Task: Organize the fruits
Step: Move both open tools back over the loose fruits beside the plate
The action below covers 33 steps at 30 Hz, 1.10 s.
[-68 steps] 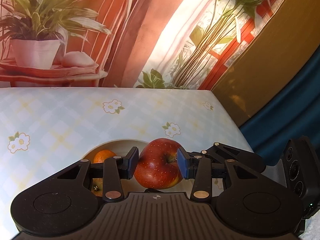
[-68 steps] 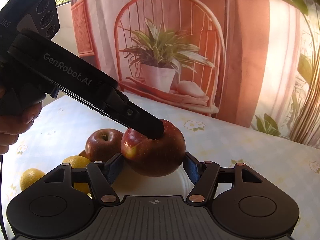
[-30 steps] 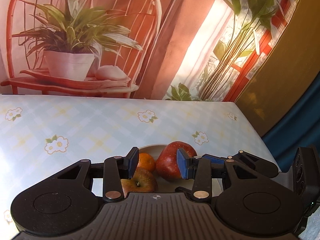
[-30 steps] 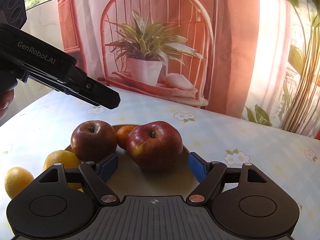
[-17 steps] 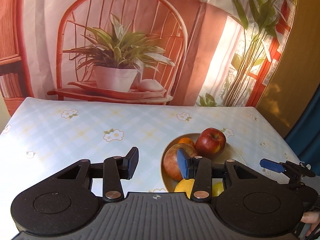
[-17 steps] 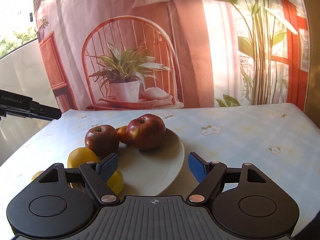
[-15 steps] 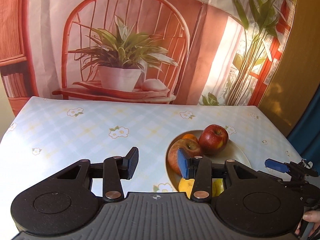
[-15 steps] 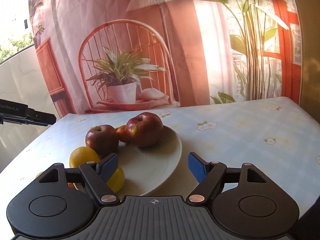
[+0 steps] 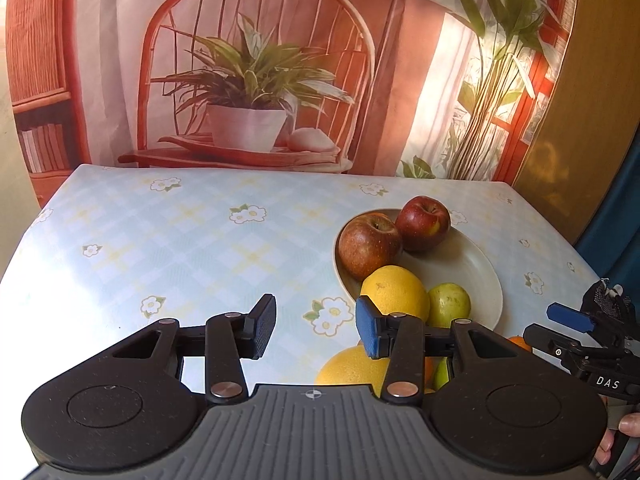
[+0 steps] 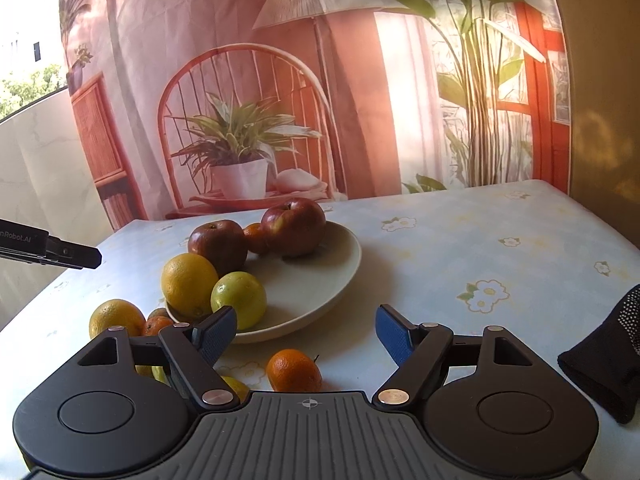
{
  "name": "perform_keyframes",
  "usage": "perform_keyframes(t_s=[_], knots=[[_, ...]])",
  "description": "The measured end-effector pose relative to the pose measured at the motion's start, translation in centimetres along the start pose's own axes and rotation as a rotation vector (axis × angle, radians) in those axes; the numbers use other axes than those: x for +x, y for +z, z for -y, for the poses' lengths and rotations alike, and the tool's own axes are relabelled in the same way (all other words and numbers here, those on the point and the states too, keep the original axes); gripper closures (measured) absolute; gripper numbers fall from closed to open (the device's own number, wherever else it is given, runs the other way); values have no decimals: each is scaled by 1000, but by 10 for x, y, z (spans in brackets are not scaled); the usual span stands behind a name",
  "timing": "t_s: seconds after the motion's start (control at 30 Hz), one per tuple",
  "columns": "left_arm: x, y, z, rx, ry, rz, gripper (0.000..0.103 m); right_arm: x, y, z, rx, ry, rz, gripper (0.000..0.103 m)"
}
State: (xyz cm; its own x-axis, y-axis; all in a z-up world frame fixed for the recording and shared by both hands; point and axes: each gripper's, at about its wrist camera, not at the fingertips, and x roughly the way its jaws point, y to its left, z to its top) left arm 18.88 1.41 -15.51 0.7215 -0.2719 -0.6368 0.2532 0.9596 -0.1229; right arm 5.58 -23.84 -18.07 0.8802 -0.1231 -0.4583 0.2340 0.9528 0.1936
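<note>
Floral tablecloth (image 10: 480,240) under cream plate (image 10: 320,296), holding two red apples (image 10: 294,226), an orange and a lime. Loose mandarin (image 10: 294,372) just before plate, between released right gripper (image 10: 306,334). Left gripper (image 9: 316,326) released, empty. Best centred on mandarin, closed gently.

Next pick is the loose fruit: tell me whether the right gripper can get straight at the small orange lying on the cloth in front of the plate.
Probably yes. The small orange lies alone on the cloth just ahead of the right gripper, whose jaws stand open and empty, wider than the fruit. Nothing sits between them; the plate lies behind it.
</note>
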Motion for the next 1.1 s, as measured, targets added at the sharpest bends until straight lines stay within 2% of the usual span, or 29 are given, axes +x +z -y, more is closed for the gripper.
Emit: perform_keyframes(t_s=[0.23, 0.63, 0.93, 1.1], knots=[[-6, -9, 0, 6, 9, -6, 57, -13, -7, -8, -7, 0, 17, 30], [-25, -37, 16, -58, 24, 38, 57, -22, -24, -20, -55, 79, 14, 30], [-34, -58, 30, -71, 58, 63, 57, -21, -28, -33, -161, 132, -18, 37], [-36, -69, 33, -81, 82, 60, 57, -21, -27, -28, -134, 136, -37, 38]])
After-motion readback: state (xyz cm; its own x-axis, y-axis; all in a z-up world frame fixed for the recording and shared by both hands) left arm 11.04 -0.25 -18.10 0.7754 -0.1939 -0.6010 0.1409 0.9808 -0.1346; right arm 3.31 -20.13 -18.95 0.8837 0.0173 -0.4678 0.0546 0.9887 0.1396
